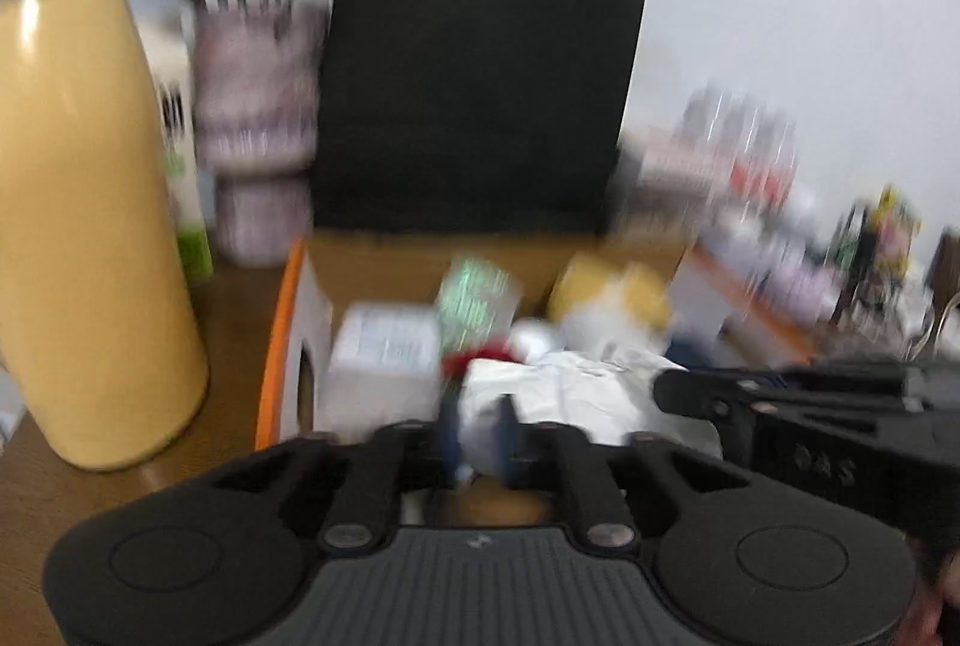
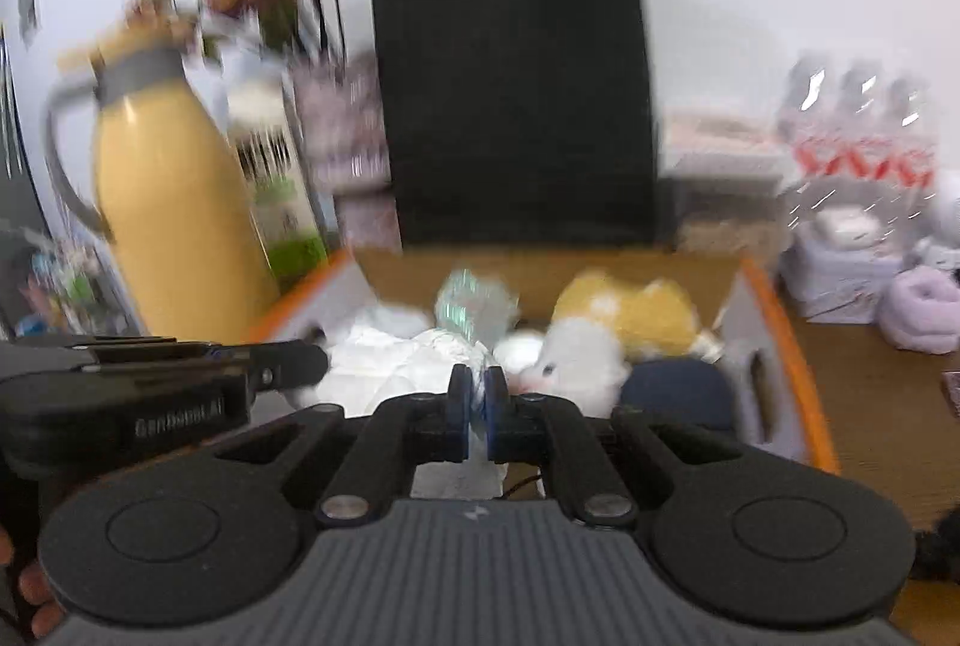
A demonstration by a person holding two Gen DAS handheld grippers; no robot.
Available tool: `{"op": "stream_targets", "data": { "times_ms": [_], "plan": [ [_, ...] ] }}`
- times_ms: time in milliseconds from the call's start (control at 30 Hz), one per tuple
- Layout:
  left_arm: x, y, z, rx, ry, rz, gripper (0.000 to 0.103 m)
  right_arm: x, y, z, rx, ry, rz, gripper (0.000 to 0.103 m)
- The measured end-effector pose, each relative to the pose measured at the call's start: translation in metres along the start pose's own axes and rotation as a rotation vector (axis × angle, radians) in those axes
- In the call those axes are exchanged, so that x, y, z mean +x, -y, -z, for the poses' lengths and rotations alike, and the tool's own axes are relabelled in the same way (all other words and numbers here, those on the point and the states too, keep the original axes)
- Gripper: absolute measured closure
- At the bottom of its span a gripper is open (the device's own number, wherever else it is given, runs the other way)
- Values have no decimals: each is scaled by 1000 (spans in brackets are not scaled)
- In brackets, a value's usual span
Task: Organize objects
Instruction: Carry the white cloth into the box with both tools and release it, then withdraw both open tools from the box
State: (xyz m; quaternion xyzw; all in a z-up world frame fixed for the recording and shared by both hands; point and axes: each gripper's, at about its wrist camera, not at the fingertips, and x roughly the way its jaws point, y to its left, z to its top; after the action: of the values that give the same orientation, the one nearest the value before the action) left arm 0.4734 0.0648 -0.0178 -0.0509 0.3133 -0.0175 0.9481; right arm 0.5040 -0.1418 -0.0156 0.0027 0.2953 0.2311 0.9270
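An orange-edged cardboard box (image 1: 279,340) (image 2: 798,346) holds a crumpled white bag (image 1: 576,388) (image 2: 384,352), a small white carton (image 1: 384,352), a green-printed packet (image 1: 474,298) (image 2: 474,304), a yellow plush toy (image 1: 612,292) (image 2: 630,304), a white plush toy (image 2: 576,352) and a dark blue item (image 2: 678,388). My left gripper (image 1: 480,430) hangs over the box's near side with white bag material filling the gap between its blue pads. My right gripper (image 2: 478,406) is shut on a thin fold of the same bag. Each gripper shows at the edge of the other's view. Everything is motion-blurred.
A black paper bag (image 1: 480,75) (image 2: 516,93) stands behind the box. Left of it are a tall yellow flask (image 1: 84,202) (image 2: 174,202), a green-and-white bottle (image 2: 282,202) and a vase of flowers (image 1: 252,105). A shrink-wrapped pack of bottles (image 2: 858,153) and folded cloths sit at the right on the wooden table (image 2: 870,406).
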Motion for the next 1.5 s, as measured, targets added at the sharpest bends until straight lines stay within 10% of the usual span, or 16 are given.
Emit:
{"op": "stream_targets", "data": {
  "times_ms": [133,233,500,733,1133,1500],
  "plan": [
    [4,-11,-5,12,1,-3,67,33,2,4,7,-86,-37,92],
    [-9,-14,-7,-2,46,18,31,20,5,2,-5,-32,23,46],
    [-51,-5,-7,41,73,-36,23,-10,9,3,-42,-11,78,26],
    [-163,-1,59,83,135,-78,16,-126,-12,49,-127,76,104,3],
    [-331,-22,208,198,167,-137,4,-319,-25,201,-222,-10,205,1],
    [-271,-37,190,97,167,-90,2,-309,-36,193,-144,71,239,0]
  ]
}}
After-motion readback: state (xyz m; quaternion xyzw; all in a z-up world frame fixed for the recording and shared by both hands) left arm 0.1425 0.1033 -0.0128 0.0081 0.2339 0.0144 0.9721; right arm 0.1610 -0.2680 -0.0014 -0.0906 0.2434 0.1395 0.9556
